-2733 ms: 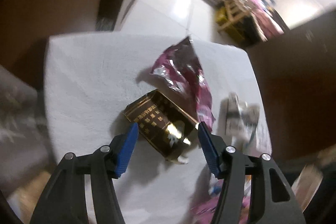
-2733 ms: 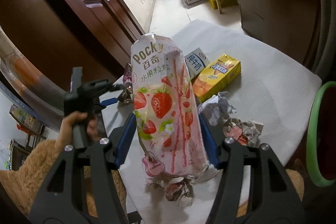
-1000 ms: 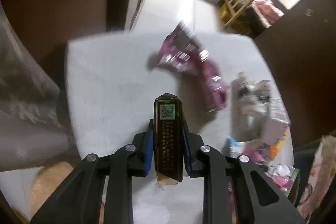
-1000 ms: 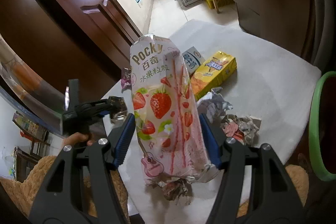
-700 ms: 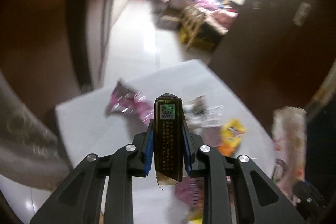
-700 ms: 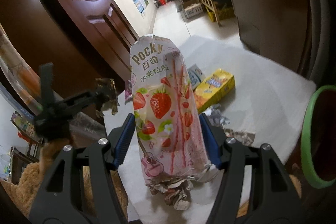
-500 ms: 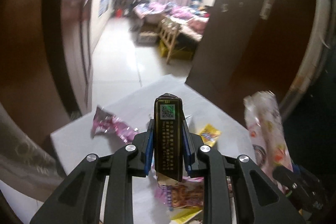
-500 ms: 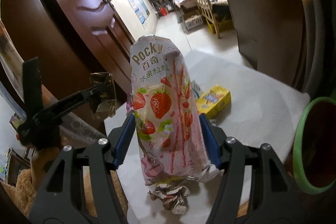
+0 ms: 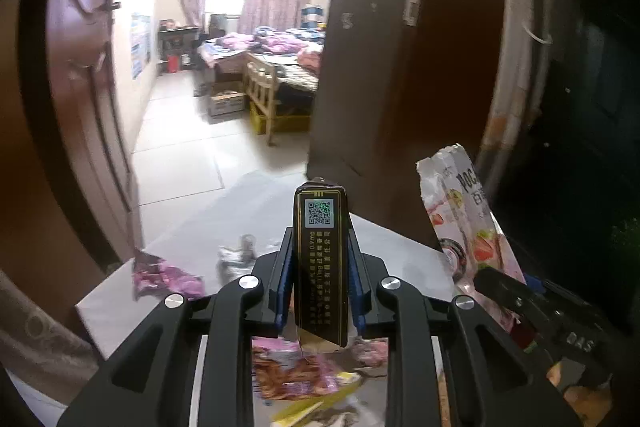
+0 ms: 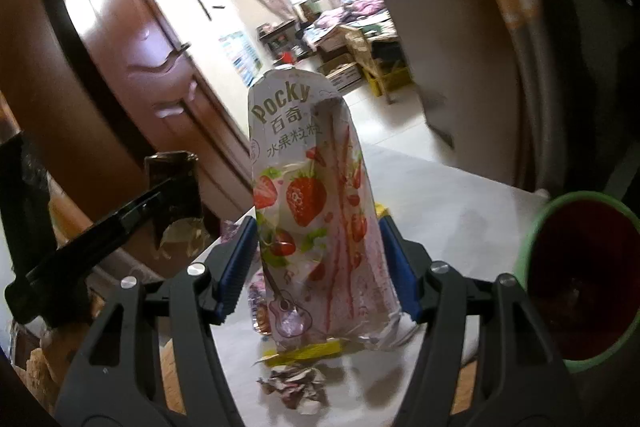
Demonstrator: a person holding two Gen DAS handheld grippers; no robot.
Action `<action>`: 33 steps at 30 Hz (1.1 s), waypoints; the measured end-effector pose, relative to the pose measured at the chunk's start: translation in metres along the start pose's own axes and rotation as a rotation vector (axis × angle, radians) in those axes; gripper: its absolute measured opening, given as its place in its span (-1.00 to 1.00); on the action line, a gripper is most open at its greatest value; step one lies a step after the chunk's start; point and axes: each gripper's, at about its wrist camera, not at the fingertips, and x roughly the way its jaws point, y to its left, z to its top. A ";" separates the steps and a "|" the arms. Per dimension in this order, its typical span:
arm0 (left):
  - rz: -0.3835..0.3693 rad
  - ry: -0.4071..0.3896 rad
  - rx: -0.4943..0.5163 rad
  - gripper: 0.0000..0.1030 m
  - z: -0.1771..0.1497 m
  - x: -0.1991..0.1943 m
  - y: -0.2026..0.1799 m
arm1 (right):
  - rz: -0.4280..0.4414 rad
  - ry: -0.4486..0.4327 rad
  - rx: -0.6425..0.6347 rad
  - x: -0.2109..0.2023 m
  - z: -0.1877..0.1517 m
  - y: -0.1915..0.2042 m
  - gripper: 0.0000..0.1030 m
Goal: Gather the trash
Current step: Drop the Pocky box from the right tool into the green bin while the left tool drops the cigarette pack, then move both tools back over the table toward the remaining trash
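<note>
Black-and-gold printing covers the narrow box (image 9: 320, 259), which stands upright, pinched between the blue pads of the left gripper (image 9: 320, 279) above the white table (image 9: 400, 251). The right gripper (image 10: 320, 267) clamps a pink Pocky packet (image 10: 316, 211) by its two side edges, also upright and clear of the table. A purple wrapper (image 9: 164, 275) and crumpled foil (image 10: 296, 391) lie on the table. The green-rimmed bin (image 10: 536, 231) stands at the right table edge, just beside the right gripper.
</note>
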 end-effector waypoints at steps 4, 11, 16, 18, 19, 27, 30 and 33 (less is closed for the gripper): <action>-0.070 0.015 0.043 -0.59 0.002 0.010 -0.030 | -0.048 -0.017 0.042 -0.010 0.000 -0.027 0.17; -0.277 0.101 0.057 -0.59 -0.010 0.052 -0.092 | -0.211 -0.035 0.159 -0.038 -0.003 -0.102 0.17; -0.363 0.169 0.057 -0.59 -0.026 0.085 -0.137 | -0.304 -0.032 0.225 -0.056 -0.006 -0.146 0.17; -0.381 0.182 0.055 -0.59 -0.030 0.095 -0.151 | -0.337 -0.020 0.241 -0.060 -0.008 -0.162 0.17; -0.387 0.190 0.057 -0.59 -0.033 0.101 -0.159 | -0.352 -0.013 0.248 -0.062 -0.009 -0.169 0.17; -0.423 0.247 0.083 -0.57 -0.039 0.128 -0.202 | -0.442 0.051 0.283 -0.055 -0.015 -0.206 0.28; -0.437 0.275 0.115 -0.20 -0.040 0.138 -0.214 | -0.479 0.054 0.303 -0.051 -0.016 -0.211 0.64; -0.414 0.265 0.147 0.14 -0.041 0.137 -0.219 | -0.506 0.048 0.309 -0.057 -0.020 -0.213 0.64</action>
